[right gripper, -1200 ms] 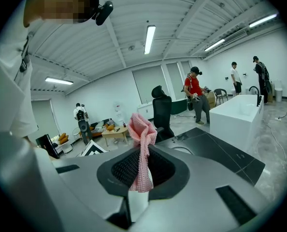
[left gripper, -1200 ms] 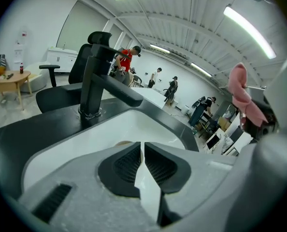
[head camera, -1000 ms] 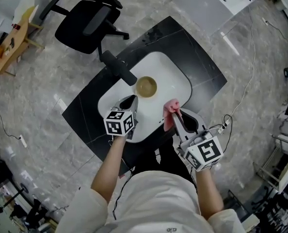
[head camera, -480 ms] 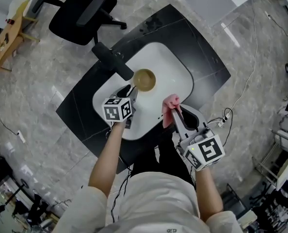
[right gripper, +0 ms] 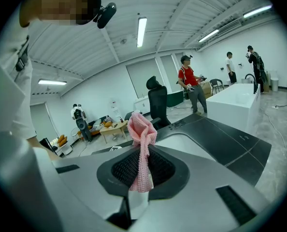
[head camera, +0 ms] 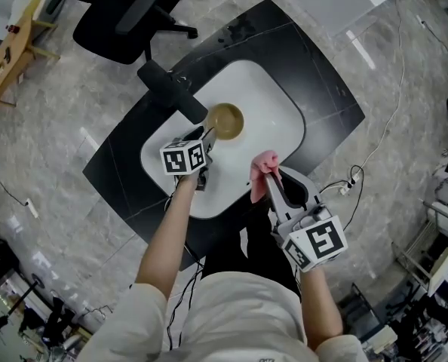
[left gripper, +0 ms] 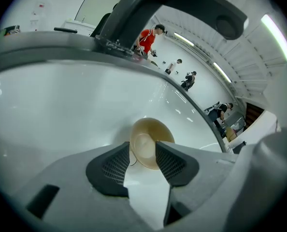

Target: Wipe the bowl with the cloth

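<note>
Fingers (left gripper: 115,167) of the left gripper (left gripper: 142,153) have just been opening and now stand spread with nothing gripped. The tan bowl (left gripper: 148,140) is dead ahead, just past their tips, upright on the floor of the white basin (head camera: 273,108). Right gripper (right gripper: 142,170) pinches the pink cloth (right gripper: 141,129) by the basin's near rim, right of the bowl and farther off, so left likely steadies the bowl first.

left gripper (head camera: 206,137) seemingly nearer bowl (head camera: 225,121), jaws opened
</note>
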Tool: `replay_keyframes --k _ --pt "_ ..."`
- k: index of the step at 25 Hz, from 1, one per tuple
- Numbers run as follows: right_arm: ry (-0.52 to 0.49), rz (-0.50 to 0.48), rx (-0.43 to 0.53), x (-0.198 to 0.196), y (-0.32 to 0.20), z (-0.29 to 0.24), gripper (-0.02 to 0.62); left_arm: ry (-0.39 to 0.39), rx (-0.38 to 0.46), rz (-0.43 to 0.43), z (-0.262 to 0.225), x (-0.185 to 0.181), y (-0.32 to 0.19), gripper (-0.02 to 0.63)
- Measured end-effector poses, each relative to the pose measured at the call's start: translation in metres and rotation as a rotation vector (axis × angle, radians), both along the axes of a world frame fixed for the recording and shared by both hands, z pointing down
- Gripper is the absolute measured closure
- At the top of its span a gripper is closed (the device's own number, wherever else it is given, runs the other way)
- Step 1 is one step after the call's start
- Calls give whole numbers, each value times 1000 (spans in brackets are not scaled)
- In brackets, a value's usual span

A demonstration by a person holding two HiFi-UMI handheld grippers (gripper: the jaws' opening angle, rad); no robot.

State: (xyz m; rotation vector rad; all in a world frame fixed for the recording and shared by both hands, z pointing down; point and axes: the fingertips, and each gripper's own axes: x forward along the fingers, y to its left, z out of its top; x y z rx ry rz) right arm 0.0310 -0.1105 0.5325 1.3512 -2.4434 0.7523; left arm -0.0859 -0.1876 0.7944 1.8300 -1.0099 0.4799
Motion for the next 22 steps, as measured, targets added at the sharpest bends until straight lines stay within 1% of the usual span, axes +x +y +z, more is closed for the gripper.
replay_keyframes --k 5,10,18,20,22 --pt "-1 4 -10 -1 2 5 566 28 -25 -27 14 3 -7 443" --pt "0 20 -16 2 3 9 566 15 -52 -14 30 8 -8 443" --pt "5 31 -33 8 10 13 566 14 -71 -31 38 16 -11 450" --pt "6 35 -34 10 10 14 566 2 -64 -38 38 16 -13 503" --pt "7 38 -33 13 10 13 566 -7 -55 -47 36 14 -16 536"
